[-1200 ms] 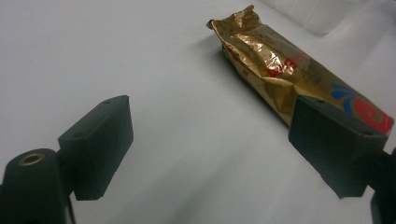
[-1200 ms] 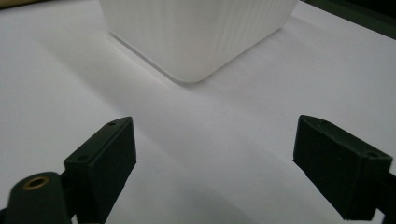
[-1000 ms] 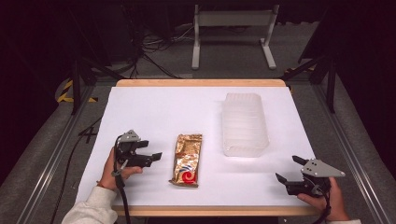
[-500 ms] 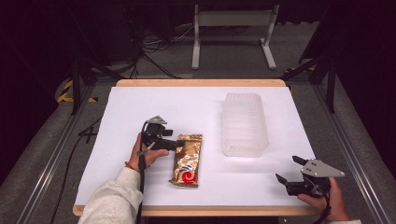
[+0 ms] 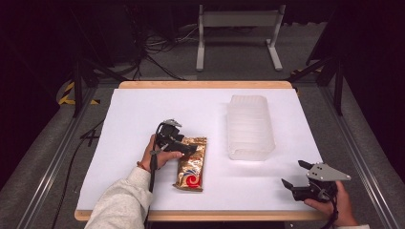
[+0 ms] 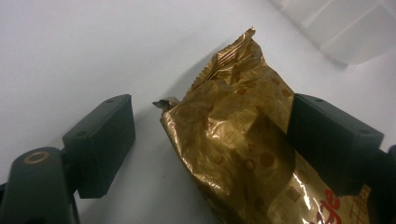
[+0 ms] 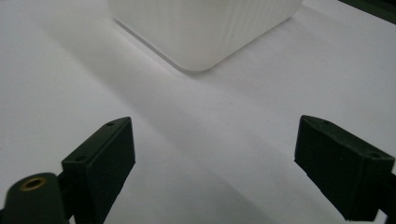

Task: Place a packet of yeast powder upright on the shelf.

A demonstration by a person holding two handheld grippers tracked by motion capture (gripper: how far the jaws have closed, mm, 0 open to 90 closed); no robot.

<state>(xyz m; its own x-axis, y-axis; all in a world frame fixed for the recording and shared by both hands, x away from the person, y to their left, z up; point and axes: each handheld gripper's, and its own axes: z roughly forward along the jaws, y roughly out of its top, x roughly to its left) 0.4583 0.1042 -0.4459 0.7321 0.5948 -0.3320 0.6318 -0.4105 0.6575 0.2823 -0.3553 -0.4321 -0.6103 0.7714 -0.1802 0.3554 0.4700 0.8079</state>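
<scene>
A gold foil snack packet [image 5: 193,167] with a red swirl lies flat near the middle of the white table [image 5: 138,109]. My left gripper [image 5: 190,149] is open at the packet's far end. In the left gripper view its jaws straddle the crumpled top of the packet [image 6: 233,140]; the right pad [image 6: 331,140] sits at the foil's edge and the left pad [image 6: 100,142] stands apart over bare table. My right gripper [image 5: 293,173] rests open near the front right corner, with nothing between its fingers [image 7: 100,158].
A translucent ribbed plastic container [image 5: 250,126] stands right of centre, and its near corner [image 7: 205,28] lies ahead of the right gripper. The table's wooden front edge [image 5: 229,215] runs close to both hands. Dark floor, cables and a metal stand lie beyond.
My left hand has moved right across the table, from the left side up to the packet, so its jaws now straddle the packet's top end. The right gripper has stayed put.
</scene>
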